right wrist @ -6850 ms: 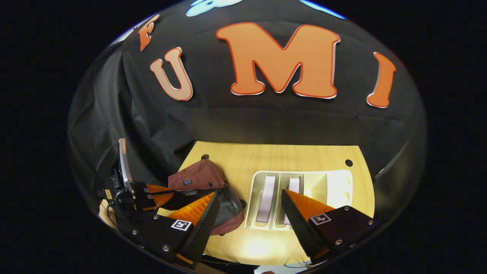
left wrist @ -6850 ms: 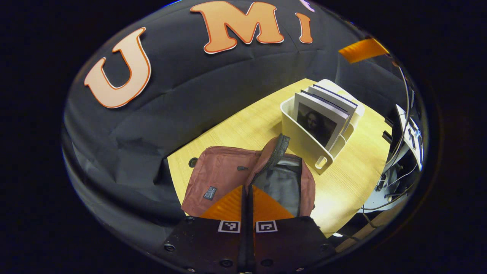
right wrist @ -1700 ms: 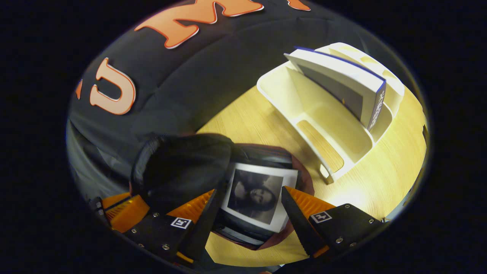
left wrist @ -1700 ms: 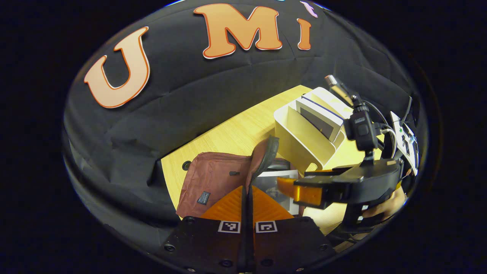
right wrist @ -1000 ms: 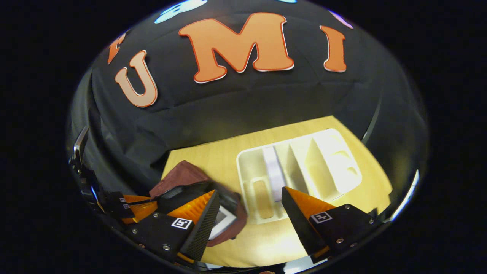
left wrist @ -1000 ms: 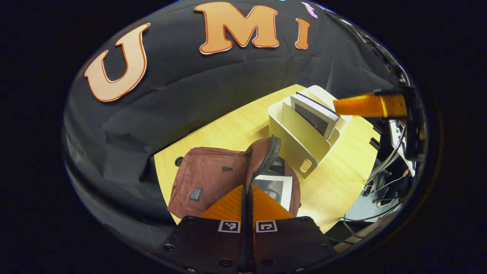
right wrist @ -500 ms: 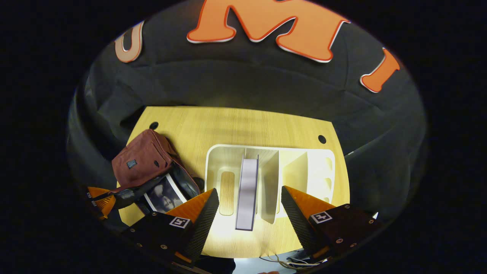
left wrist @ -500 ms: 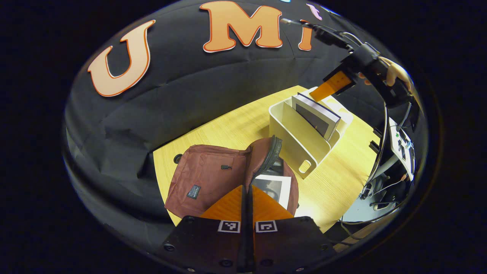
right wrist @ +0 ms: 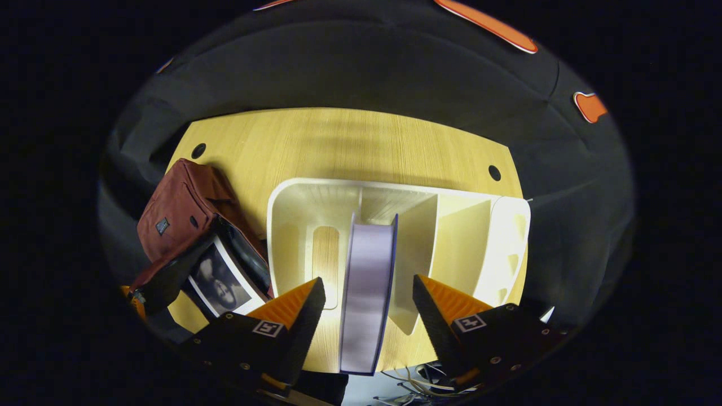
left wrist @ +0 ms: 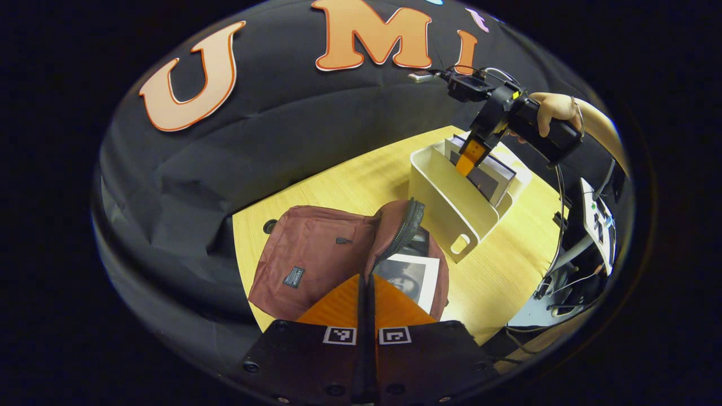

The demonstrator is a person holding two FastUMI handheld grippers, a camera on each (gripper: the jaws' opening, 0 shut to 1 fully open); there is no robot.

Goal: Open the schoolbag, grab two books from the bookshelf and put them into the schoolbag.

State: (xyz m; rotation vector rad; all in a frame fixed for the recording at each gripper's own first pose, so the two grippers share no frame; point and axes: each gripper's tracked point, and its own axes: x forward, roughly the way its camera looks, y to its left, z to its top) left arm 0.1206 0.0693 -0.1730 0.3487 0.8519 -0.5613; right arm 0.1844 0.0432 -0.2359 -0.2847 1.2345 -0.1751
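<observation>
While straddling the book [right wrist: 366, 282], the right hand-held gripper [right wrist: 368, 316] gapes.

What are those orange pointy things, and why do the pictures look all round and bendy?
The orange points are fingers of two hand-held grabbers. A person's hand holds one. Each grabber carries a wide-eyed camera, which bends the picture. In the left gripper view, the left gripper is pinched shut on the flap of the red schoolbag, holding it open. One book lies inside. In the right gripper view, the right gripper hangs open around the second book, standing in the cream bookshelf on a wooden table.
</observation>
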